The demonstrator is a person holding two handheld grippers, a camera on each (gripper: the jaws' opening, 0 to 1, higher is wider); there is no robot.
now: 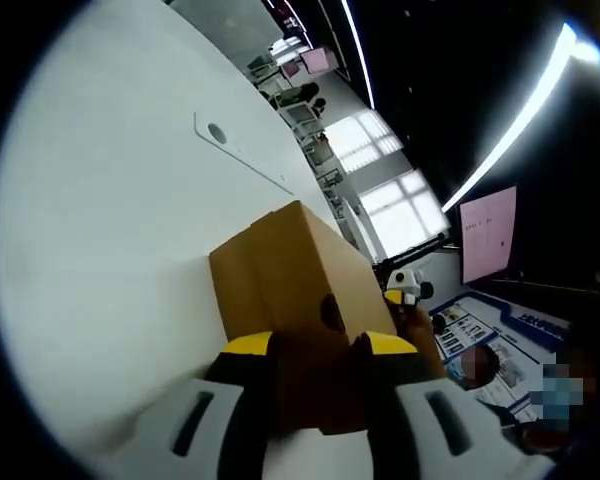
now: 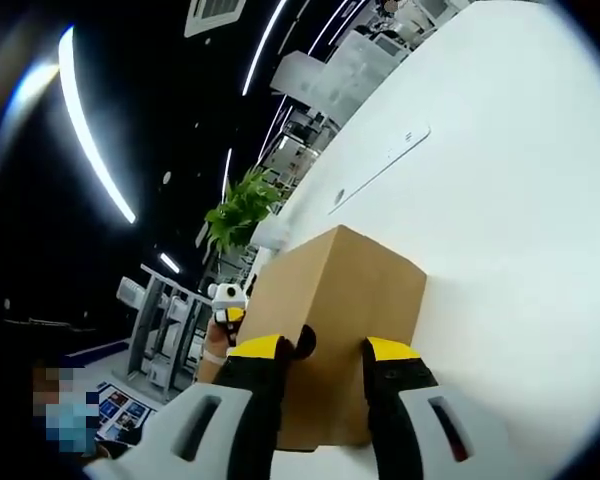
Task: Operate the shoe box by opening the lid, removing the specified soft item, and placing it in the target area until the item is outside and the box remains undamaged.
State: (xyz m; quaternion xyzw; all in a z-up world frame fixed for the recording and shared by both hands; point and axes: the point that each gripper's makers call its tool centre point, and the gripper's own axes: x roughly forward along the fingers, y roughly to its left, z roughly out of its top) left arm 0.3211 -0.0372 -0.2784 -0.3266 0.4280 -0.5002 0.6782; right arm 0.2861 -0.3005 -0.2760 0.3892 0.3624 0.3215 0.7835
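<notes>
Left gripper [image 1: 320, 350] first: its two yellow-tipped jaws come up from the bottom of the left gripper view with a moderate gap, and the near end of the shoe box [image 1: 300, 270] sits right in that gap. The jaws look pressed against the cardboard on both sides, so I'd call it clamped on the box. The right gripper [image 2: 320, 352] is much the same in the right gripper view: jaws a moderate way apart, the box [image 2: 335, 320] between them, tips against the end with the finger hole. Each gripper has its own end.

What differs between the views: the left one picks up bright windows [image 1: 380, 170], a pink sheet [image 1: 488, 235] hanging on the right, and a blue-and-white poster [image 1: 490, 335] lower down. It also catches the other gripper [image 1: 408, 285], small, past the far end of the box. The right view instead has a green plant [image 2: 242, 208], a grey rack [image 2: 165, 320] off to the left, and the other gripper [image 2: 226, 298] peeking out beside the box's left edge with a hand [image 2: 212, 352] under it.

Both views show the white table [image 1: 110, 230], with a long flat cover plate [image 1: 242, 152] and a round hole set into it beyond the box. Long ceiling light strips run overhead.

The box is brown cardboard, lid shut, lying on the table with nothing else touching it.
</notes>
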